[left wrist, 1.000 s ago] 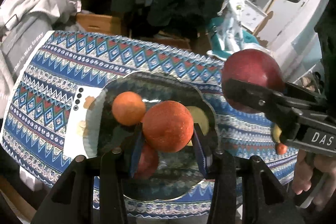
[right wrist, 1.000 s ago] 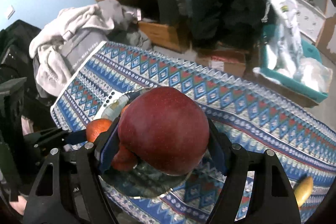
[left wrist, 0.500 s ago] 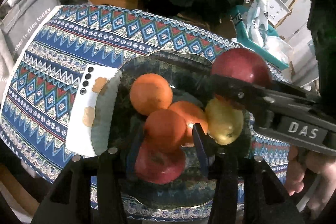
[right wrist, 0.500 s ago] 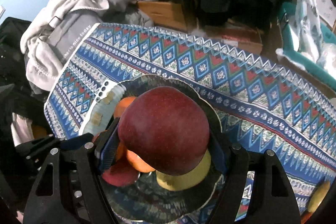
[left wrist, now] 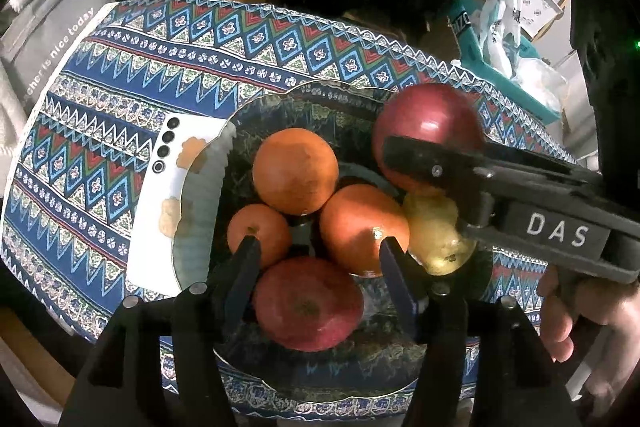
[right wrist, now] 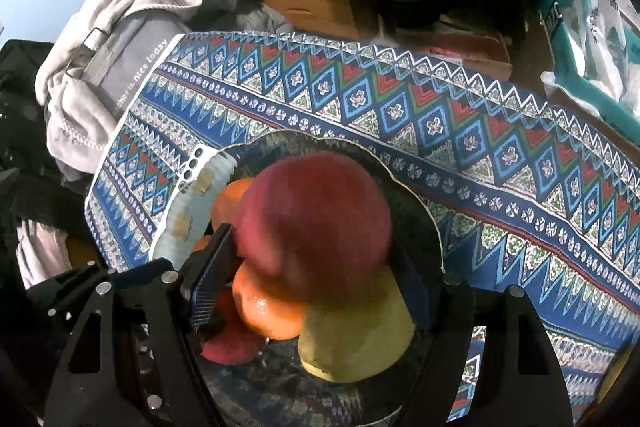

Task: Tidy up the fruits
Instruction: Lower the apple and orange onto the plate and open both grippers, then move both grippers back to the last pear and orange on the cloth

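A dark patterned plate (left wrist: 280, 99) (right wrist: 424, 211) holds three oranges, a red apple (left wrist: 308, 303) and a yellow pear (left wrist: 438, 231) (right wrist: 356, 339). My left gripper (left wrist: 320, 263) hovers low over the plate with its jaws opening. Its pads press on nothing. One orange (left wrist: 362, 227) lies loose just past the tips, and a smaller orange (left wrist: 259, 234) rests by the left finger. My right gripper (right wrist: 316, 247) (left wrist: 424, 139) is shut on a big red apple (right wrist: 316, 231) (left wrist: 428, 123), held just above the pear at the plate's right side.
A white phone (left wrist: 160, 195) lies partly under the plate's left rim on the patterned tablecloth (left wrist: 120, 67). Grey clothes (right wrist: 100, 67) are heaped past the table's left end. A teal bin with bags (left wrist: 500, 47) stands to the right. A person's hand (left wrist: 580, 327) grips the right tool.
My left gripper came down onto the plate with the orange and its fingers spread apart, leaving the orange among the others. The right gripper sank with the red apple toward the plate.
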`<state>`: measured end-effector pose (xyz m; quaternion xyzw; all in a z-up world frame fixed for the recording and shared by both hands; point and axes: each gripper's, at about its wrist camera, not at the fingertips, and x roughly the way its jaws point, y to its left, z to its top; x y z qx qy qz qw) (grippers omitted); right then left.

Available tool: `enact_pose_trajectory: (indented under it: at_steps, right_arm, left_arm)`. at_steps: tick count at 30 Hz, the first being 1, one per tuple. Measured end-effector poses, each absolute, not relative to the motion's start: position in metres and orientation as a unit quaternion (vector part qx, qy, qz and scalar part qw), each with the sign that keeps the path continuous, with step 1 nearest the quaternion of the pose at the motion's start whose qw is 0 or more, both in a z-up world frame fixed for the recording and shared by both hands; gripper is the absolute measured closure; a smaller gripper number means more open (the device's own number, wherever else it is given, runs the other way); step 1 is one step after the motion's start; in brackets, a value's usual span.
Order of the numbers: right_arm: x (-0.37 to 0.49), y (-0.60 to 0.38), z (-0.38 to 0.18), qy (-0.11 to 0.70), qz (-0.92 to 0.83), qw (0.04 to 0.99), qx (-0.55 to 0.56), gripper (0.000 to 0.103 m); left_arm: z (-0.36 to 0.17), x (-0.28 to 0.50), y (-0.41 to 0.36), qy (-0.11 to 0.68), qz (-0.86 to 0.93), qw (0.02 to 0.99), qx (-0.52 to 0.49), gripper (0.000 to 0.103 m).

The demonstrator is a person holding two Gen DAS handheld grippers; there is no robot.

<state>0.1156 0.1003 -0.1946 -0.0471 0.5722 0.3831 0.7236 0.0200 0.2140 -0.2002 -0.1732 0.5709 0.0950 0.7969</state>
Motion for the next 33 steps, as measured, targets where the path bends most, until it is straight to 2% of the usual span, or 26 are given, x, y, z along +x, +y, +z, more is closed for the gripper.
enact_pose_trajectory:
  at_steps: [2,15,33]
  right_arm:
    - [0.114,0.101,-0.195,0.572,0.385,0.722,-0.052,0.027]
    - [0.11,0.073,-0.156,0.533,0.361,0.762,-0.065,0.027]
    - [0.09,-0.017,-0.087,0.482,0.299,0.82,-0.075,0.026]
  left_arm:
    - [-0.2,0.02,0.214,0.571,0.095,0.796,-0.176,0.033]
    - [-0.178,0.019,0.201,0.554,0.092,0.813,-0.157,0.033]
    - [-0.114,0.005,0.157,0.484,0.054,0.863,-0.132,0.031]
